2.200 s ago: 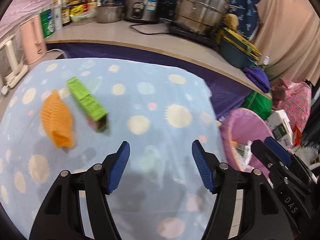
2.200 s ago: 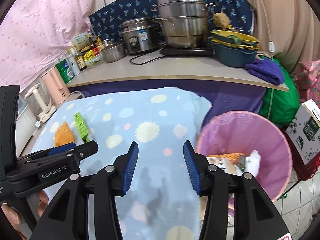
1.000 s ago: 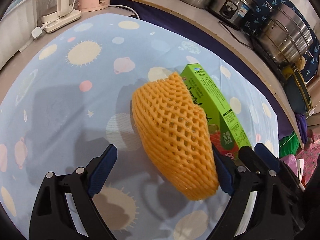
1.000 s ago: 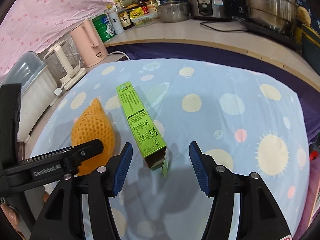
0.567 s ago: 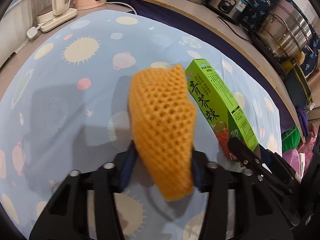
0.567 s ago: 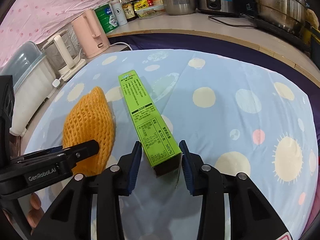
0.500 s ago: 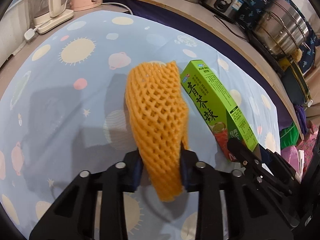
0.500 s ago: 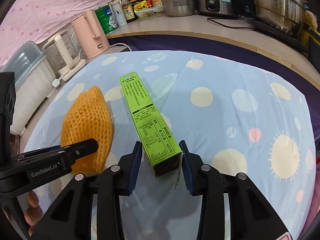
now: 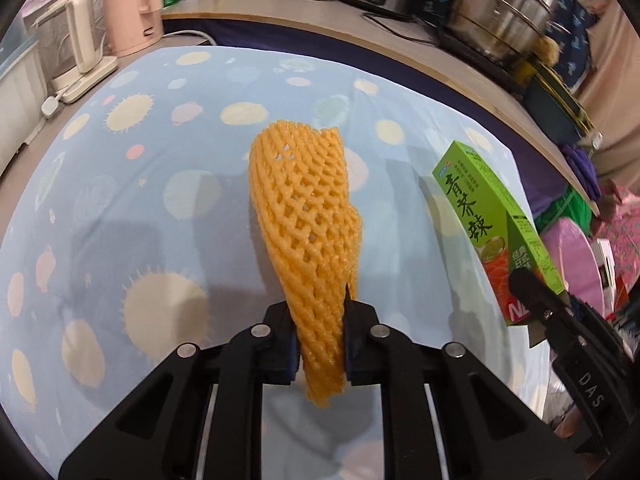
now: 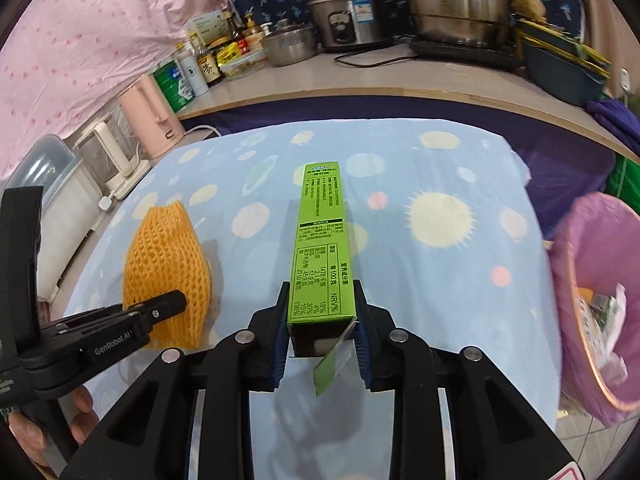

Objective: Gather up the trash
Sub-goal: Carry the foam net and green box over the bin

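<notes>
Over the blue spotted cloth (image 9: 120,208) on the table, two tools each hold one piece of trash. The left tool (image 9: 320,344) is closed tight on the near end of one orange foam net (image 9: 308,216), which stands up from its fingers and leans away toward the far side, lifted off the cloth. The right tool (image 10: 320,328) is clamped on the near, open end of one long green carton (image 10: 324,248); the carton points straight away from the camera, with a loose flap hanging at its open mouth between the blue pads (image 10: 362,344).

From the right wrist view the net sits to the left of the carton, the two apart, with the left tool's black arm reaching in from the near left. From the left wrist view the carton shows at the right, its printed face turned this way.

One pink trash basket (image 10: 592,280) stands at the right edge beyond the cloth, and some paper scraps lie inside it.

Along the far counter (image 10: 360,80) stand one rice cooker (image 10: 352,16), one large steel steamer pot (image 10: 460,4), one small steel pot (image 10: 288,46), one pink kettle (image 10: 150,120), and a cluster of bottles and jars too crowded to count.
</notes>
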`<action>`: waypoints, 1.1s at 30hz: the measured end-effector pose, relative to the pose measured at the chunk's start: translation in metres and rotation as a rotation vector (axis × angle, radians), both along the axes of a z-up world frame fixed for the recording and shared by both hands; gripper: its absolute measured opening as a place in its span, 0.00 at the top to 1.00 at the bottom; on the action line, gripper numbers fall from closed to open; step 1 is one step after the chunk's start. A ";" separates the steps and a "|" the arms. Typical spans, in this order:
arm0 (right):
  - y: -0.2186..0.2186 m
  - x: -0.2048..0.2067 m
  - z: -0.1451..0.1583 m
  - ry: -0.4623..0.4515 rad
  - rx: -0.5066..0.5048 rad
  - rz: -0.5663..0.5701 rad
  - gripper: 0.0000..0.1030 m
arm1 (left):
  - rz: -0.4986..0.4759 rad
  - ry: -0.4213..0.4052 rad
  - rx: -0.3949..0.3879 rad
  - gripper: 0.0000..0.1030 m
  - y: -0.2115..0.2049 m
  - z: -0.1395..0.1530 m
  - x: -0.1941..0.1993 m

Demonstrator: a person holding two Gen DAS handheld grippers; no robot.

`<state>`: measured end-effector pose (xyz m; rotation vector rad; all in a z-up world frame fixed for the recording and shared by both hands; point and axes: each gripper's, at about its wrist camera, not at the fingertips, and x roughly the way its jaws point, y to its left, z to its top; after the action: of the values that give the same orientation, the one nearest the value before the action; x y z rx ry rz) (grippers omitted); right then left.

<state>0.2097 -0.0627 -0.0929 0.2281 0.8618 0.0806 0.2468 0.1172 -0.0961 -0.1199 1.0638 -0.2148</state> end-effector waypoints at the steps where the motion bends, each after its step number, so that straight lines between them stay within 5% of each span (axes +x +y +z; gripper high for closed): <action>1: -0.004 -0.008 0.003 -0.005 0.003 -0.008 0.74 | -0.019 -0.004 0.002 0.86 -0.007 0.003 -0.008; 19: -0.114 -0.135 0.030 -0.081 0.035 -0.227 0.74 | -0.259 -0.049 -0.045 0.86 -0.112 0.041 -0.095; 33: -0.198 -0.183 0.025 -0.066 0.052 -0.422 0.74 | -0.421 -0.069 -0.065 0.86 -0.208 0.055 -0.118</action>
<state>0.0266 -0.2611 -0.0677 0.4485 0.7320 -0.2820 0.1284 -0.0905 -0.0413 0.0553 1.0047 -0.6291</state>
